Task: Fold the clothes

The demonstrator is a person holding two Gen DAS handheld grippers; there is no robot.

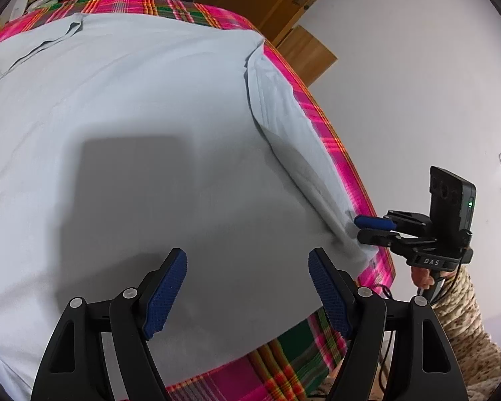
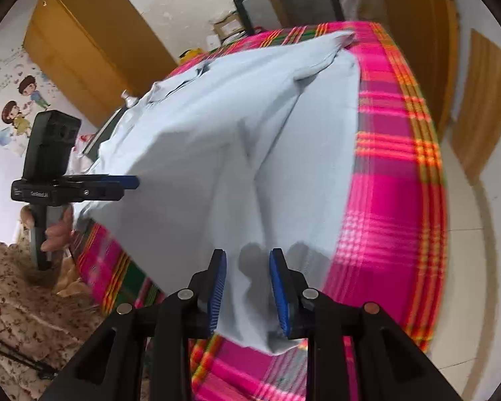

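A person holding a two-finger gripper in each hand works a pale blue garment (image 1: 143,107) spread over a table under a pink plaid cloth (image 2: 394,173). Nearest in the right wrist view, the right gripper (image 2: 247,287) stands with its blue pads (image 2: 217,287) apart. The garment's near corner hangs between them over the table edge. A gap shows on both sides of the fabric, so the corner looks free rather than pinched. In the left wrist view, the left gripper (image 1: 247,295) hovers above the garment's near hem with its jaws wide apart and nothing between them. Its shadow falls on the fabric. Further back, a side panel lies doubled along the garment's right edge. The collar and a sleeve lie at the far end by a wooden cabinet (image 2: 93,43).

Judging from this, the fold is at an early stage, with one side turned in. The next move likely calls for both grippers to clamp onto the near hem, well apart. They would then carry it evenly toward the collar without dragging the smoothed fabric.
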